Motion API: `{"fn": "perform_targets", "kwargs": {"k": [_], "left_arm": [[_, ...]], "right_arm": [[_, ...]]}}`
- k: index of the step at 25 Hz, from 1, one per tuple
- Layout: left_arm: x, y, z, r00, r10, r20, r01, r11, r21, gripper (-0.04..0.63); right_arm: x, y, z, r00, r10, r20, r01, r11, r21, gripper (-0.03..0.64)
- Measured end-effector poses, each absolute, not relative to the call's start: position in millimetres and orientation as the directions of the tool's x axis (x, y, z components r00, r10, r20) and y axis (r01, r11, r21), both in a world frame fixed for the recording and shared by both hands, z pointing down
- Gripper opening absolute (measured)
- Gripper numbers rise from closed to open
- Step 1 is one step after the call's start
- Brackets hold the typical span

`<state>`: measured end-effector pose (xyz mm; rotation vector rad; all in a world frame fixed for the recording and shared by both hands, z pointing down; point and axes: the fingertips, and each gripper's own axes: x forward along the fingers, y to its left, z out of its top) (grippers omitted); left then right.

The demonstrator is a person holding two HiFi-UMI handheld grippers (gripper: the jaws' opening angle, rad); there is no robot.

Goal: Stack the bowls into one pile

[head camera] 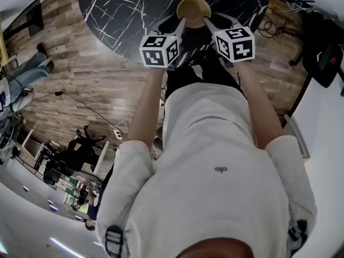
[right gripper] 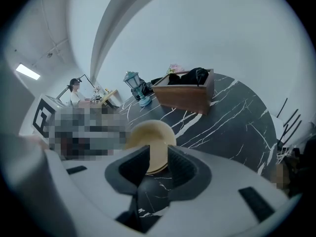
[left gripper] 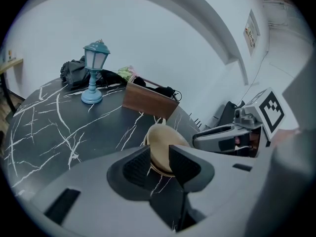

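- The tan bowl [head camera: 193,8] sits on the black marble table [head camera: 123,15], towards the side where we stand.
- In the left gripper view its rim looks doubled, so it may be more than one bowl nested. We cannot be sure from here.
- Our left gripper [left gripper: 159,157] tilts down at the bowl from its left. The jaws stand apart and the pads press on nothing. The bowl shows through the gap, just beyond the tips.
- Our right gripper [right gripper: 158,154] comes at the same bowl from the right, also tilted down. Its jaws are parted too and grip nothing, with the bowl in line past them.
- From the head view we see the two grippers close together, their tips at either side of the bowl's near rim.
- Farther back on the table, a small blue lamp [left gripper: 94,70] stands upright near a brown wooden box [left gripper: 148,101] with dark things in it.
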<state>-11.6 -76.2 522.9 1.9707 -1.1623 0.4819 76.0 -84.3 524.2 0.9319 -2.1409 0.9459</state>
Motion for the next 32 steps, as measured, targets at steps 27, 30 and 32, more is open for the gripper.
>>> {"fn": "perform_targets", "kwargs": {"k": [27, 30, 32], "left_arm": [[-13, -58, 467, 0.438, -0.677, 0.592, -0.888, -0.223, 0.402, 0.110], [-15, -54, 456, 0.431, -0.700, 0.569, -0.889, -0.224, 0.399, 0.110], [-18, -53, 450, 0.428, -0.714, 0.554, -0.889, -0.222, 0.401, 0.110]], "right_arm": [[65, -76, 479, -0.606, -0.409, 0.682, -0.709, 0.667, -0.229, 0.096], [62, -74, 470, -0.611, -0.422, 0.669, -0.697, 0.688, -0.202, 0.078], [60, -74, 463, -0.615, -0.429, 0.662, -0.692, 0.696, -0.192, 0.069]]}}
